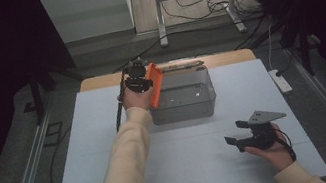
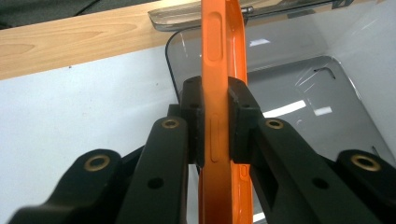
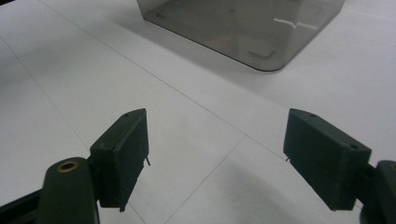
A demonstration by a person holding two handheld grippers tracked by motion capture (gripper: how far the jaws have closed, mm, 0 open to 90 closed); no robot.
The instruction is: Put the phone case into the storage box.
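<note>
An orange phone case [image 1: 155, 84] stands on edge over the left rim of a smoky clear plastic box [image 1: 187, 98]. My left gripper [image 1: 141, 81] is shut on it. In the left gripper view both pads press the case's thin side [image 2: 219, 70], with the box's bare floor [image 2: 299, 93] beyond. My right gripper [image 1: 235, 132] rests low over the white mat at the front right, held in a hand, with its jaws wide apart. In the right gripper view nothing lies between its pads [image 3: 121, 154], and the box's near corner [image 3: 261, 51] is ahead.
The white mat [image 1: 189, 168] covers most of a wooden table [image 1: 98, 82]. The box's clear lid [image 1: 182, 66] lies behind the box at the table's far edge. A white power strip [image 1: 281, 81] sits off the right side. Metal stand legs [image 1: 201, 29] and cables are on the floor beyond.
</note>
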